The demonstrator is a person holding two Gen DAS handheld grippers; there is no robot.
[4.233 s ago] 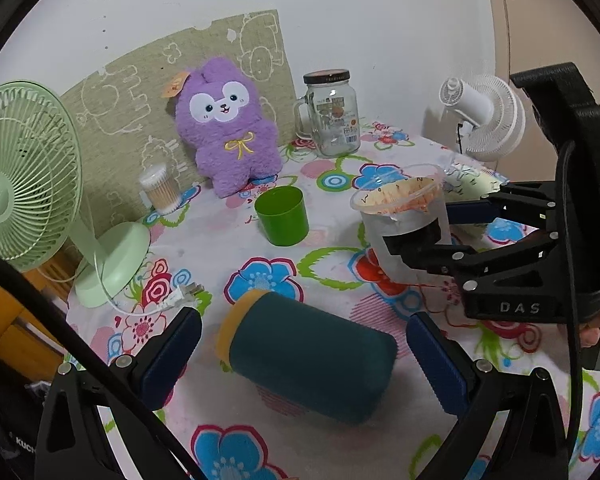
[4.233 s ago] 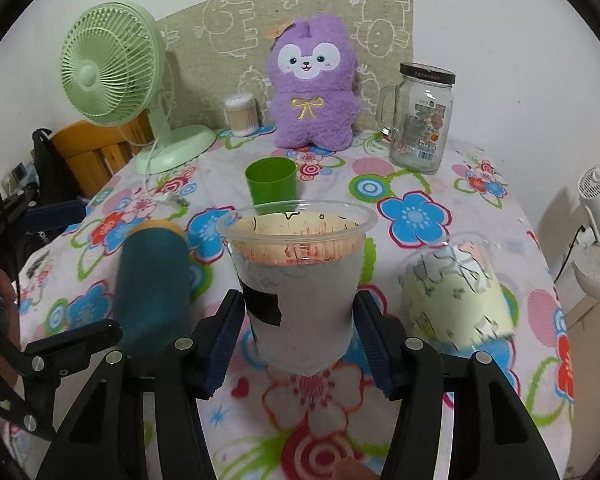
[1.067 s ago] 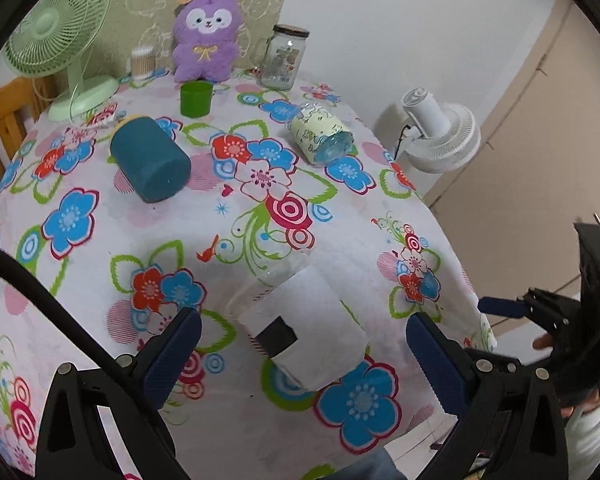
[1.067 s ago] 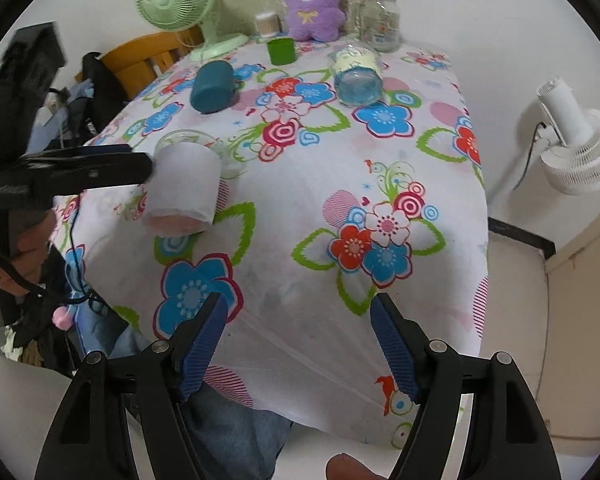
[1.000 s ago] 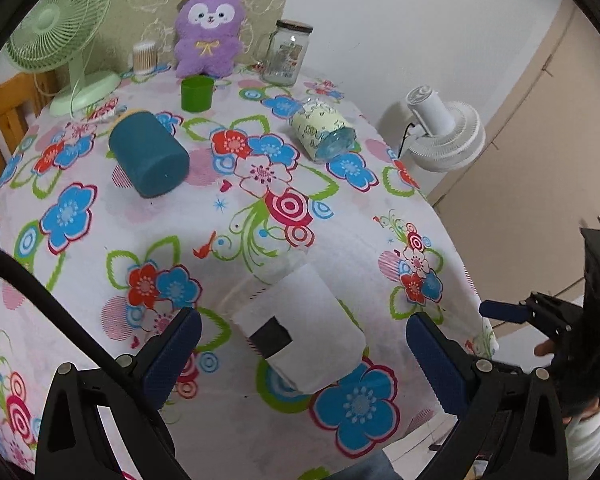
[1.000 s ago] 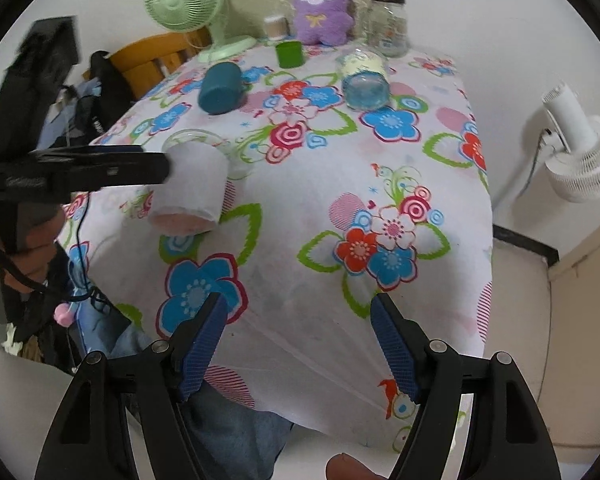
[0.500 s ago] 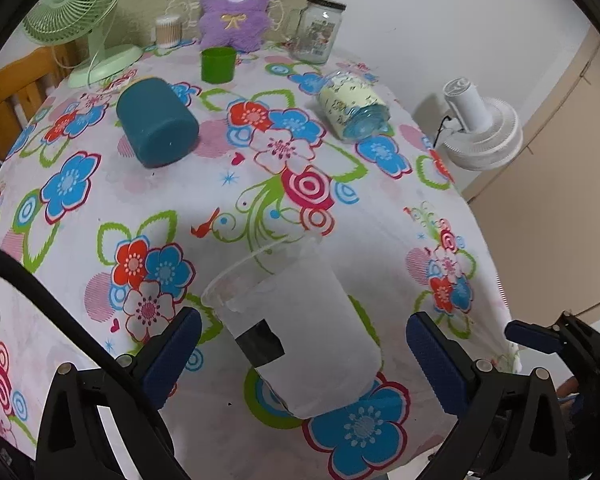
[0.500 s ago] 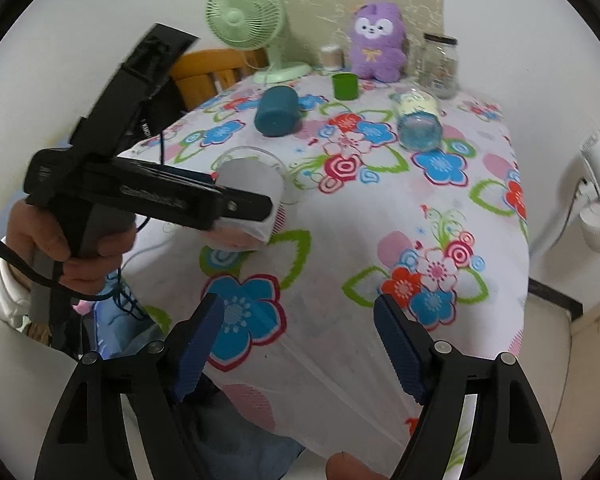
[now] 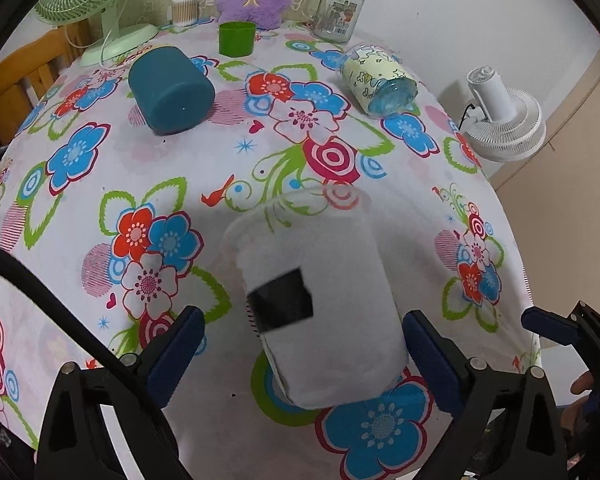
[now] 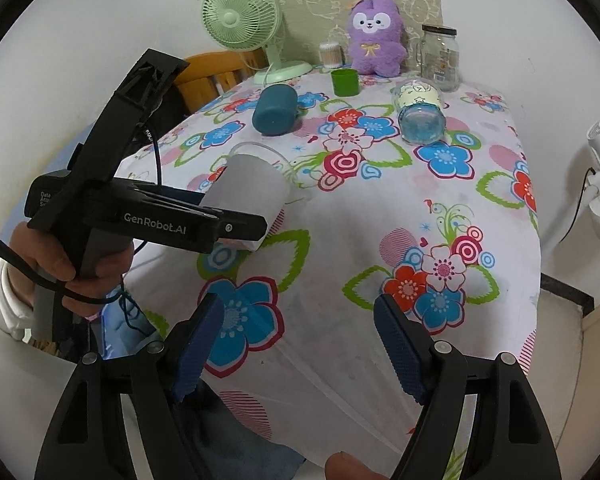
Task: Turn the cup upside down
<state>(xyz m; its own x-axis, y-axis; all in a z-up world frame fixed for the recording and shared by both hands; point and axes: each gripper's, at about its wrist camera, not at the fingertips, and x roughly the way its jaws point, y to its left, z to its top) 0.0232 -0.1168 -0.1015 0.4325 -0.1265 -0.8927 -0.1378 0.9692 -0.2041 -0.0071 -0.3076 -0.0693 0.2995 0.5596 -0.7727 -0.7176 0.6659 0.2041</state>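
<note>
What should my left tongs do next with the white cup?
Probably close the left tongs on the cup. It seems to lie on its side on the table, rim pointing away, already between the open tongs but not clamped. A grip on its wall is needed before it can be turned rim-down.

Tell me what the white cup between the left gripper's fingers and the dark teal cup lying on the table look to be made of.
White cup: seemingly clear thin plastic, as the tablecloth pattern shows through its rim; a matte white wrap, probably paper, with a black patch covers the body.
Teal cup: opaque with a dull, even finish; plastic or silicone, cannot tell which.
</note>
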